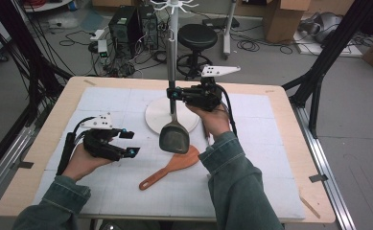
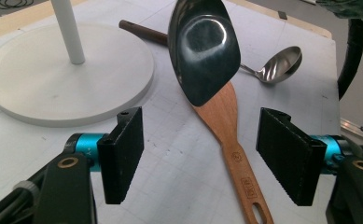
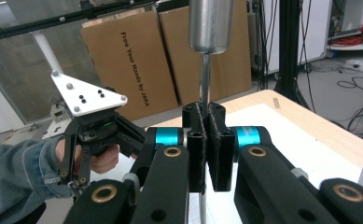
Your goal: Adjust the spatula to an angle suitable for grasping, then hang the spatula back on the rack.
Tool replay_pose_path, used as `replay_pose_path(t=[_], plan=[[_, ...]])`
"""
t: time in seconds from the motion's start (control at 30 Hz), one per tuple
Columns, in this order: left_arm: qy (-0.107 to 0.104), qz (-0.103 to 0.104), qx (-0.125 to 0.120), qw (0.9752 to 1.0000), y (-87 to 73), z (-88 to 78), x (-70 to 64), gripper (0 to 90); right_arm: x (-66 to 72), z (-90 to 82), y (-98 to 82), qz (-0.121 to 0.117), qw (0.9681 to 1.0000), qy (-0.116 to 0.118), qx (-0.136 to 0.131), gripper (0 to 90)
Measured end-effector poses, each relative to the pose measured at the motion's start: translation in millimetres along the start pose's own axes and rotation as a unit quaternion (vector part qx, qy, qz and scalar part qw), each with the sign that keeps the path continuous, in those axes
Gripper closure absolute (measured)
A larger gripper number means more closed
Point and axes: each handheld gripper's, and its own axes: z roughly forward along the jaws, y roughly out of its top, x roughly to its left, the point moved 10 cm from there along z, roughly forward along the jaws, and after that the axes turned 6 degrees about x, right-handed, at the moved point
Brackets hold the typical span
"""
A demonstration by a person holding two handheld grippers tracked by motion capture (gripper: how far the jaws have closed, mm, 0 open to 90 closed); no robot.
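Dark metal spatula with slim steel handle point(image 1: 174, 136) hangs upright above white gridded surface point(image 1: 251, 191), blade over wooden spatula point(image 1: 170, 169) lying flat. Right claw point(image 1: 173, 94) pinching its handle, jaws pressed together around it. White stand, round base point(image 1: 153, 117), right behind. Left claw point(image 1: 129, 142) spread, nothing between jaws, off to left. Steel ladle point(image 2: 276, 65) lying past wooden one.

Dark steel spatula point(image 1: 174, 136), upright, blade down.
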Motion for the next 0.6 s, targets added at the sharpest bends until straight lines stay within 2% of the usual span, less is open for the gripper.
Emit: replay_pose_path(t=[0.23, 0.6], plan=[[0.001, -0.005, -0.001, 1.0, -2.4, -1.0, 0.3, 30.8, -3.0, 1.9, 5.8, -0.005, 1.0, -0.001, 0.001, 87.8], [0.004, -0.005, 0.0, 1.0, -4.5, -4.1, 2.0, 29.4, -3.9, 5.7, 25.3, -0.014, 0.9999, -0.003, -0.007, 87.8]])
